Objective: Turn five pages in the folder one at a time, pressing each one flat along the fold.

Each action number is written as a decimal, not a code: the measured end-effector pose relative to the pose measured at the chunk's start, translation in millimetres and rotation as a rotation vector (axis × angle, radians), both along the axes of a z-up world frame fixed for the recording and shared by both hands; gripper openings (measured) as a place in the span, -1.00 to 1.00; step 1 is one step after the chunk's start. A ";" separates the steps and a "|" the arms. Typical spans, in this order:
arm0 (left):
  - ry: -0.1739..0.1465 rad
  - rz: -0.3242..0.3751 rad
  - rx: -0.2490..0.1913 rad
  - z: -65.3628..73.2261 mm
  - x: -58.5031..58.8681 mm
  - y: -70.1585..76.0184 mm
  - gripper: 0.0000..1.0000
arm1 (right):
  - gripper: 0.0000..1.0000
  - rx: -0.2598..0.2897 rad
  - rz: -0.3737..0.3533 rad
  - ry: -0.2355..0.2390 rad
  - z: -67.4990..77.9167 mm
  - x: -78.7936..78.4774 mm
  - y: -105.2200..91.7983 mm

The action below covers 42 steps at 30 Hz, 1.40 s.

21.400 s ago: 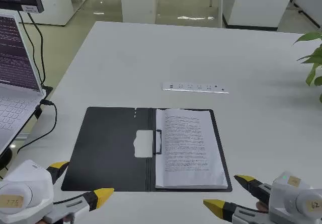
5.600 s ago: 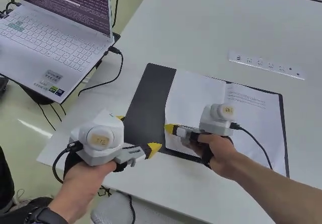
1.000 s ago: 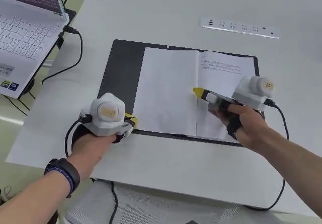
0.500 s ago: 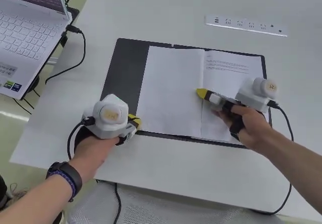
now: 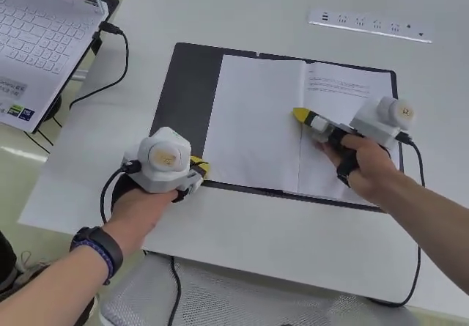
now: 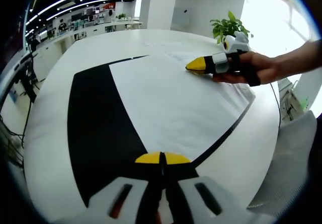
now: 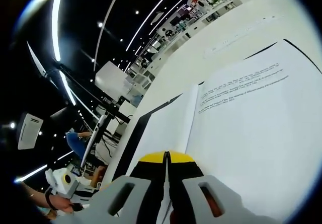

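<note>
Now, in the head view, the black folder (image 5: 187, 84) lies open on the white table (image 5: 242, 4). A turned page (image 5: 253, 121) lies blank side up on its left half, and a printed page (image 5: 344, 91) shows on the right half. The right gripper (image 5: 300, 113) has its yellow tip down at the fold (image 5: 302, 150) between them. I think this is the pressing step: the page is over and is being pushed flat. The left gripper (image 5: 198, 168) sits at the folder's near left edge. I count one folder, two grippers, one laptop (image 5: 44, 11) and one power strip (image 5: 370, 26).

In the left gripper view, its two jaws are closed tight together with nothing between them, right over the black cover. Across the white page, the other gripper points at the fold. One plant (image 6: 229, 27) stands far behind.

In the right gripper view, its jaws are closed too and hold nothing. The tip rests where the blank page meets the printed one.

Next, I think, the right gripper needs to run along the fold, then open and pinch the edge of just one printed sheet. I cannot tell how many pages are already turned.
</note>
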<state>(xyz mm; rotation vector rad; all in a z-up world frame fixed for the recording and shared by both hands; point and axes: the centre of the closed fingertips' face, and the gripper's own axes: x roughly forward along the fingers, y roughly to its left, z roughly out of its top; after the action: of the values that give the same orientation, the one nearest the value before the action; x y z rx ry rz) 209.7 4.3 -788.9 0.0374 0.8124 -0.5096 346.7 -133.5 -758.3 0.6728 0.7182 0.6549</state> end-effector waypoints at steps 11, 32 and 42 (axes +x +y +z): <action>0.004 0.004 -0.006 0.6 1.8 0.4 -1.00 | -1.00 0.070 -0.078 0.012 5.4 24.1 3.0; -0.002 -0.002 0.009 -0.7 3.4 0.2 -1.00 | -1.00 0.082 -0.168 0.003 -7.5 97.2 2.2; 0.006 0.000 0.007 -1.4 4.0 0.5 -1.00 | -1.00 0.133 -0.244 -0.011 -19.0 133.4 -11.0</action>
<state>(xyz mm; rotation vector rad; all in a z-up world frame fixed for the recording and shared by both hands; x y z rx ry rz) 213.7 4.8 -790.3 0.0424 0.8199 -0.5073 480.1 -144.4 -777.3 0.8640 0.5747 0.4841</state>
